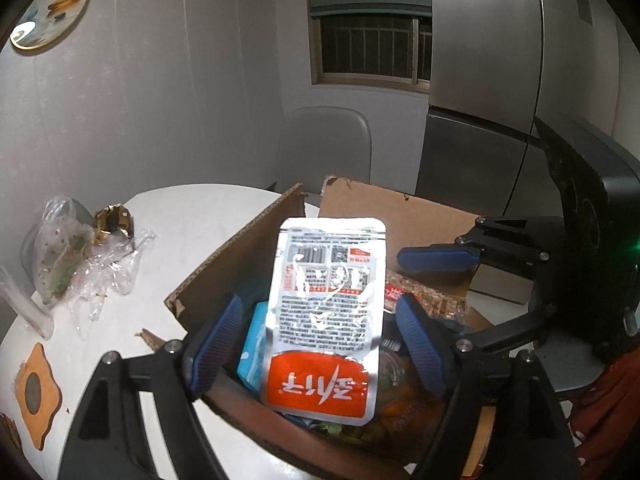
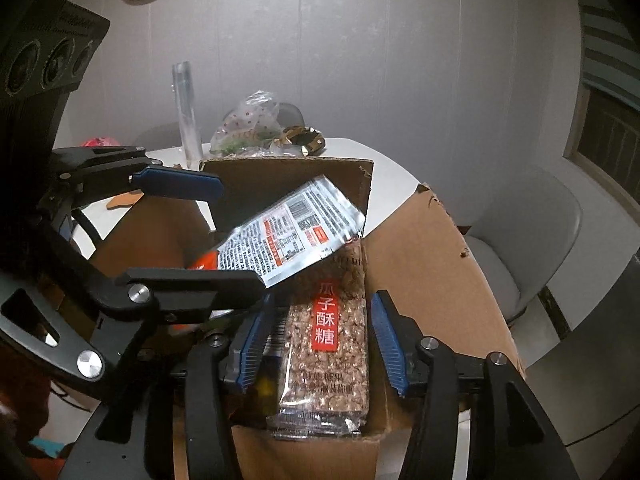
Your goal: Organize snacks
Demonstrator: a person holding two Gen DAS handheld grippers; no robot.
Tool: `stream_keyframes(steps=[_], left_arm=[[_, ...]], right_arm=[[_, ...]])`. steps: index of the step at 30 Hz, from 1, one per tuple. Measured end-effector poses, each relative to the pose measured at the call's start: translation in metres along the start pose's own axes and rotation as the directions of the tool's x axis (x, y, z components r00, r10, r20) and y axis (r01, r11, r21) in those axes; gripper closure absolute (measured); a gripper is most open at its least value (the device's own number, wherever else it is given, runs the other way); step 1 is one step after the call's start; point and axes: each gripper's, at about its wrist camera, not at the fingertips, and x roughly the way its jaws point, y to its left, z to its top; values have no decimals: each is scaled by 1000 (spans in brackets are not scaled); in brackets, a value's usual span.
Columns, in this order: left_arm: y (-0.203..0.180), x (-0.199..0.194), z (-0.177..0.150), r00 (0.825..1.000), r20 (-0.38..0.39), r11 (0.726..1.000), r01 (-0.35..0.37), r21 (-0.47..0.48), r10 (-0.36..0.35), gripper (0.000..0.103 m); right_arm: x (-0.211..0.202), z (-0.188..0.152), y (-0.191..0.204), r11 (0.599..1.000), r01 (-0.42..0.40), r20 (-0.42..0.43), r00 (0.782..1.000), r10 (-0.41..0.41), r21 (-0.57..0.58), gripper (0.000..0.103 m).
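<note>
Both claws spread wide, grasping nothing: left gripper (image 1: 320,340) flanking the silver-and-red pouch (image 1: 324,320), right gripper (image 2: 316,344) flanking the seed-brittle pack (image 2: 324,344). Both snacks inside the cardboard box (image 2: 436,276), pouch tilted over pack. Beyond, white table (image 1: 192,220), plastic bags (image 1: 68,252).

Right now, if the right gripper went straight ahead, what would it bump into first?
Probably the clear brown seed-brittle packet with the red label, lying in the cardboard box between the right gripper's open fingers. Depth is hard to judge.
</note>
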Motion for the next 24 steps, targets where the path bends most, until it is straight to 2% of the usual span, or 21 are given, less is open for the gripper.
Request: stream_keyframes(steps=[6, 14, 19, 24], left_arm=[[1, -13, -2, 1000, 29, 1000, -7, -16, 7, 19], [9, -43, -6, 994, 103, 997, -23, -68, 30, 16], [14, -61, -12, 989, 137, 994, -39, -101, 52, 16], [17, -81, -22, 975, 175, 983, -111, -143, 135, 15]], right_arm=[[-9, -3, 1, 1000, 11, 7, 1000, -11, -1, 49], [-33, -6, -1, 999, 39, 37, 999, -39, 5, 48], [-45, -7, 2, 999, 47, 59, 997, -47, -3, 42], [-47, -7, 8, 999, 46, 68, 997, -45, -14, 42]])
